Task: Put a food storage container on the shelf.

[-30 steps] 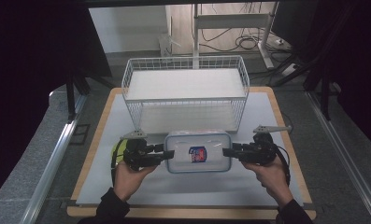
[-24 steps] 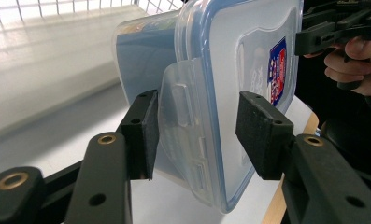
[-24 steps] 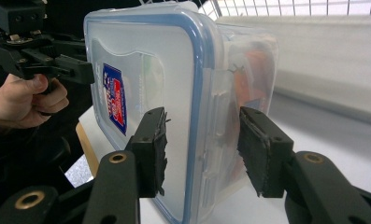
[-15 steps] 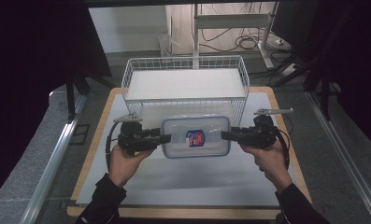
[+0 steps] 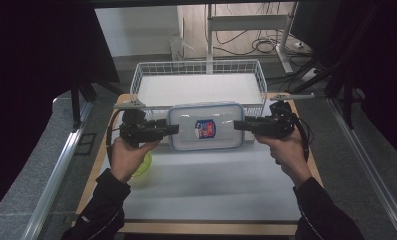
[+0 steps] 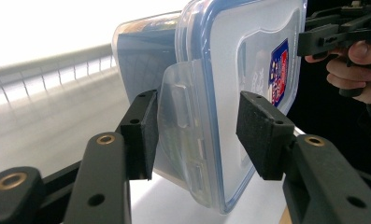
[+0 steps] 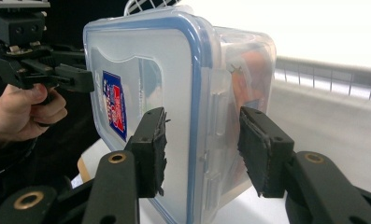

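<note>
A clear plastic container (image 5: 206,127) with a blue-rimmed lid and a red-and-blue label hangs in the air in front of the wire basket (image 5: 196,65). My left gripper (image 5: 173,130) is shut on its left end and my right gripper (image 5: 238,125) on its right end. In the left gripper view the jaws (image 6: 202,135) clamp the container (image 6: 230,70) at its latch flap, with the other gripper (image 6: 323,35) at the far end. In the right gripper view my jaws (image 7: 202,149) pinch the lid and base of the container (image 7: 174,70), and orange contents show inside.
The white wire basket stands at the back of the wooden table (image 5: 211,185), which a white mat covers. A yellow-green object (image 5: 145,162) lies on the mat under the left hand. Dark floor and metal rails flank the table.
Both grippers have lifted the container off the mat and carried it forward, up to the basket's front wall. The yellow-green object stays on the mat.
</note>
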Action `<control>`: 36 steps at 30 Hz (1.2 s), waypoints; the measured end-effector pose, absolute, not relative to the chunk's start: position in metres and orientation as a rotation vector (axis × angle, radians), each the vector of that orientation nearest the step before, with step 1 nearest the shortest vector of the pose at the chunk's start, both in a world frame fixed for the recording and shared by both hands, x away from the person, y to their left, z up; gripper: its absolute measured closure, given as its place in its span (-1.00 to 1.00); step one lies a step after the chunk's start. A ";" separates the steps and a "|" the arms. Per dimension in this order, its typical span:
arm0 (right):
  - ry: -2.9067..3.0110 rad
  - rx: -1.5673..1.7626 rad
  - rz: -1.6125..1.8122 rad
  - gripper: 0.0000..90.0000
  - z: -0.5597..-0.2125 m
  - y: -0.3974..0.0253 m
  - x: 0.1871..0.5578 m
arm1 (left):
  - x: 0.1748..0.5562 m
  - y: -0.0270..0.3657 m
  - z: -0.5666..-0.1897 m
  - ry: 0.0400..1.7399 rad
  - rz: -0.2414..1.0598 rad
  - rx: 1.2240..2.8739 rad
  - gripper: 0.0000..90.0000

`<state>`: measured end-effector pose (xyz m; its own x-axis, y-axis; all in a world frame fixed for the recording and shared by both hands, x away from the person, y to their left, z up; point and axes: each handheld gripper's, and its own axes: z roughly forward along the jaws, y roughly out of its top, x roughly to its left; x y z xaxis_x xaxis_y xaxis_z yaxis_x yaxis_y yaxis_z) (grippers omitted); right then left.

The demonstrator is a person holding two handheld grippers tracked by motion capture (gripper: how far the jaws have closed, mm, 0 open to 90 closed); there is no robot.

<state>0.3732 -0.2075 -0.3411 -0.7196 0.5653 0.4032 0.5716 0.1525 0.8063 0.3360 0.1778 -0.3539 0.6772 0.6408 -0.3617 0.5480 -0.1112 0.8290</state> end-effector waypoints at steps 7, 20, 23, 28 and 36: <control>-2.365 -1.158 -1.705 0.16 -0.317 -0.197 0.391 | 0.349 0.188 -0.327 0.955 0.141 1.754 0.11; -2.349 -1.163 -1.718 0.17 -0.288 -0.182 0.428 | 0.389 0.203 -0.299 0.965 0.123 1.711 0.11; -2.351 -1.167 -1.718 0.17 -0.284 -0.181 0.433 | 0.397 0.205 -0.297 0.960 0.120 1.706 0.11; -2.339 -1.188 -1.737 0.17 -0.276 -0.180 0.449 | 0.416 0.207 -0.289 0.953 0.121 1.676 0.11; -2.321 -1.220 -1.729 0.16 -0.277 -0.179 0.469 | 0.437 0.208 -0.292 0.973 0.105 1.656 0.11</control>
<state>0.4691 -0.1790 -0.2767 -0.6980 0.5736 0.4286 0.5749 0.0921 0.8130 0.4374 0.2076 -0.2923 0.6519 0.6368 -0.4117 0.5348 -0.0012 0.8450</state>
